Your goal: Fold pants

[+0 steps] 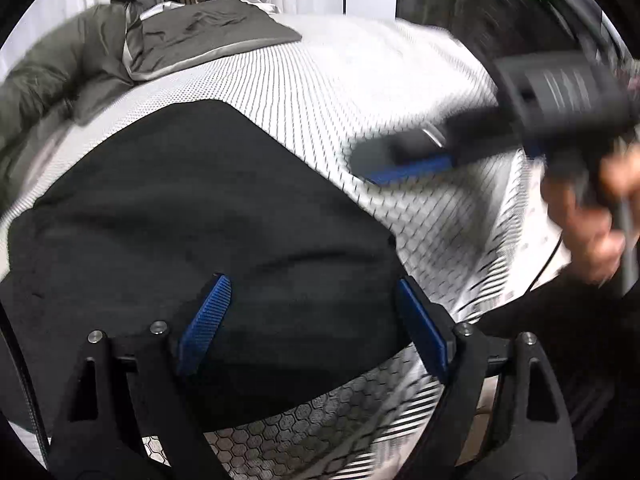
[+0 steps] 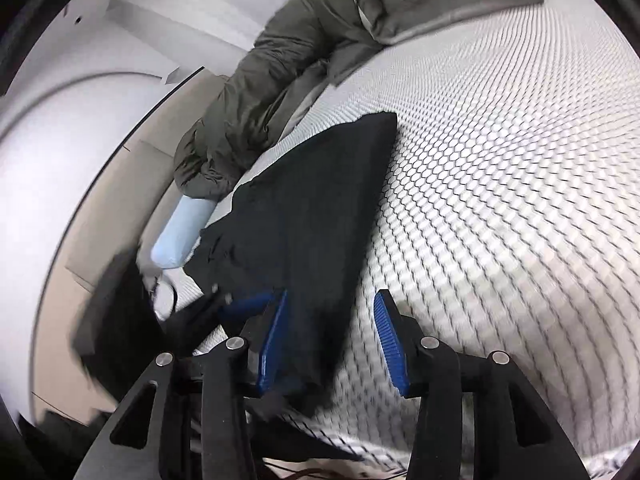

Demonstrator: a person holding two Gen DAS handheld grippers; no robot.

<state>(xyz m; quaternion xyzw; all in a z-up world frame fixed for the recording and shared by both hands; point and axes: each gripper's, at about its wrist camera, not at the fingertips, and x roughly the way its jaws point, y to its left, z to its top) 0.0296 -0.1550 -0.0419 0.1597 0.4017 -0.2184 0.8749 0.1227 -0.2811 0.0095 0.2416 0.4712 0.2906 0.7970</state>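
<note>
Blue-padded fingers of the left gripper (image 1: 312, 320) stand spread wide, holding nothing, over the near edge of the black pants (image 1: 200, 208), which lie folded flat on the white honeycomb mattress (image 1: 360, 88). The right gripper (image 2: 332, 336) is likewise parted and empty, the pants' corner below it toward 10 o'clock. Both look released because the fold is laid. A grey duvet (image 2: 256, 92) is bunched at 11 o'clock.

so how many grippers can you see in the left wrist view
2. The left gripper is at the bottom of the view, fingers spread over the black pants. The right gripper reaches in from the right, blurred, over the white mattress.
</note>
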